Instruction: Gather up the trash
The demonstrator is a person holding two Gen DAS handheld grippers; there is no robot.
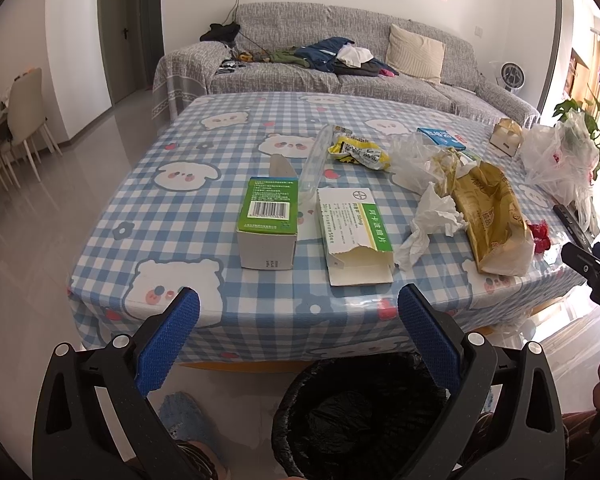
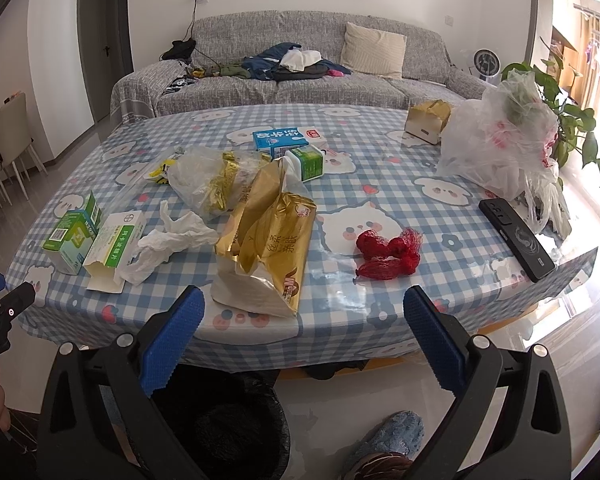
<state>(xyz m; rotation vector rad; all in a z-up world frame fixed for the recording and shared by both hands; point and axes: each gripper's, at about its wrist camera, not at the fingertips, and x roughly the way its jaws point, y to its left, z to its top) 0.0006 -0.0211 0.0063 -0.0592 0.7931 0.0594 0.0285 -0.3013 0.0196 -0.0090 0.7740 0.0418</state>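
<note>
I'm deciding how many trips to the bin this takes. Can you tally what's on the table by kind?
Cardboard boxes and cartons: 5
Foil or plastic wrappers: 3
Clear plastic bags: 2
Crumpled tissues: 1
Phones: 1
Total: 12

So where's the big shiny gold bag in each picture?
Left wrist view: the gold bag lies right of centre, near the table's front edge.
Right wrist view: the gold bag lies at centre, just beyond the open right gripper.
Shared landmark: the crumpled white tissue lies directly left of the bag in both.
</note>
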